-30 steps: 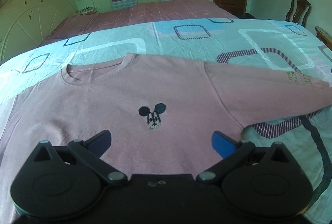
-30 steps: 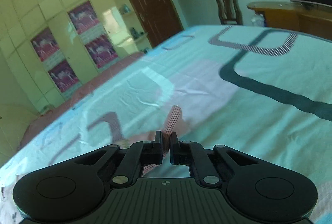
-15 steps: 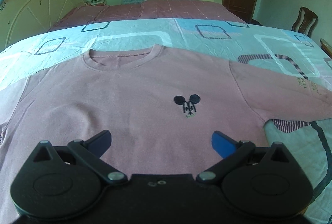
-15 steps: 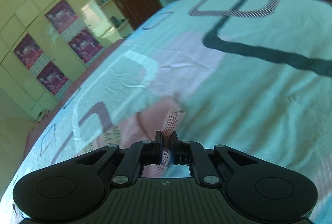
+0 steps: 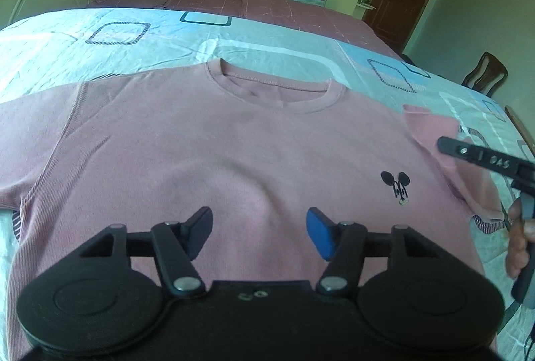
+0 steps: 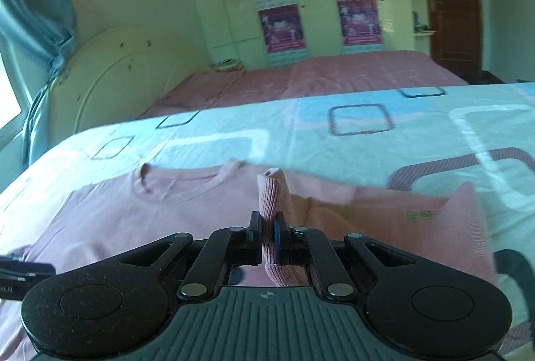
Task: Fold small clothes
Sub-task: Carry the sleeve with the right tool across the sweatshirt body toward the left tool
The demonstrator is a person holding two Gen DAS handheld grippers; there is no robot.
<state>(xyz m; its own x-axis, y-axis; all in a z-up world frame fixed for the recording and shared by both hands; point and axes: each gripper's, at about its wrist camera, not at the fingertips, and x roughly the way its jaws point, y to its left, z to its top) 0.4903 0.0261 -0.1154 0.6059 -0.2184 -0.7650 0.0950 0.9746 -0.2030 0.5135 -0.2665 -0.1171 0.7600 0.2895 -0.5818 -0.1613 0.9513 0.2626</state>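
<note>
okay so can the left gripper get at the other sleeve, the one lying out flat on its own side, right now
Probably yes. The left gripper holds nothing as its jaws close above the pink shirt, and the flat sleeve lies uncovered. The right gripper pinches the opposite cuff.

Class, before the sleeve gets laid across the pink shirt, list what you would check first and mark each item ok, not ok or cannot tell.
1. Right hand-held gripper pinches the sleeve cuff: ok.
2. Shirt body lies flat on the bedsheet: ok.
3. Collar smooth: ok.
4. Left hand-held gripper clear of fabric, jaws closing on nothing: ok.
5. Other sleeve flat: cannot tell, it runs out of view.
</note>
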